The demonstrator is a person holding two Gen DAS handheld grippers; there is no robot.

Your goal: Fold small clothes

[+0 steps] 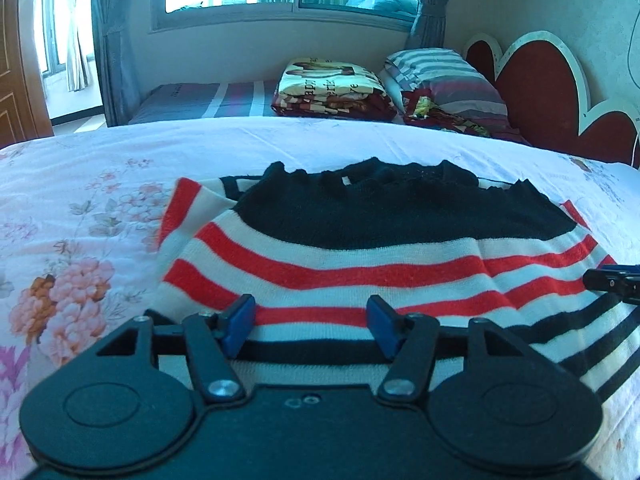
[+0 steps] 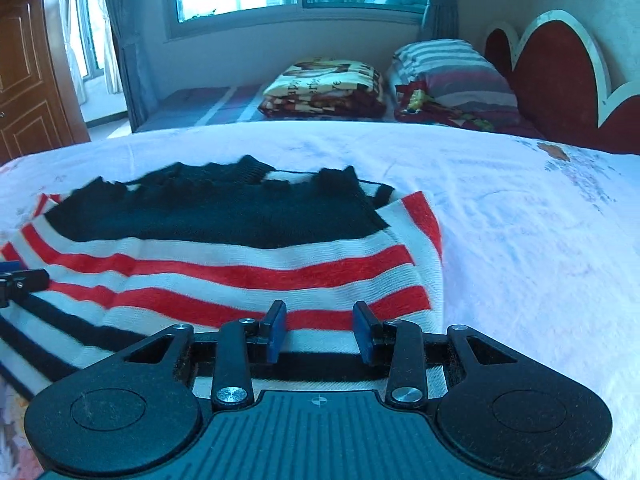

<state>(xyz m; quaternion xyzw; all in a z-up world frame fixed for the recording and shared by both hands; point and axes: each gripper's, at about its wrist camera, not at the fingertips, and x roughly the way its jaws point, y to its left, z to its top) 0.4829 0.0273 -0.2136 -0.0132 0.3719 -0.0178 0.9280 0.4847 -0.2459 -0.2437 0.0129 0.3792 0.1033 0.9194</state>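
A small knitted sweater (image 1: 360, 256) lies folded on the bed, with a black top part and red, white and black stripes below it. My left gripper (image 1: 312, 320) hovers over the near left part of the sweater, blue pads well apart, nothing pinched between them. My right gripper (image 2: 320, 328) is over the near right part of the sweater (image 2: 224, 264), jaws somewhat apart, with only flat cloth showing below the gap. Each gripper's tip shows at the edge of the other's view: the right gripper (image 1: 612, 280), the left gripper (image 2: 20, 280).
The bed carries a pale floral sheet (image 1: 80, 240). At the far side lie a folded patterned blanket (image 1: 332, 88) and a striped pillow (image 1: 448, 76) by a red heart-shaped headboard (image 1: 540, 92). A window and curtains are behind; a wooden door (image 2: 24, 80) stands at the left.
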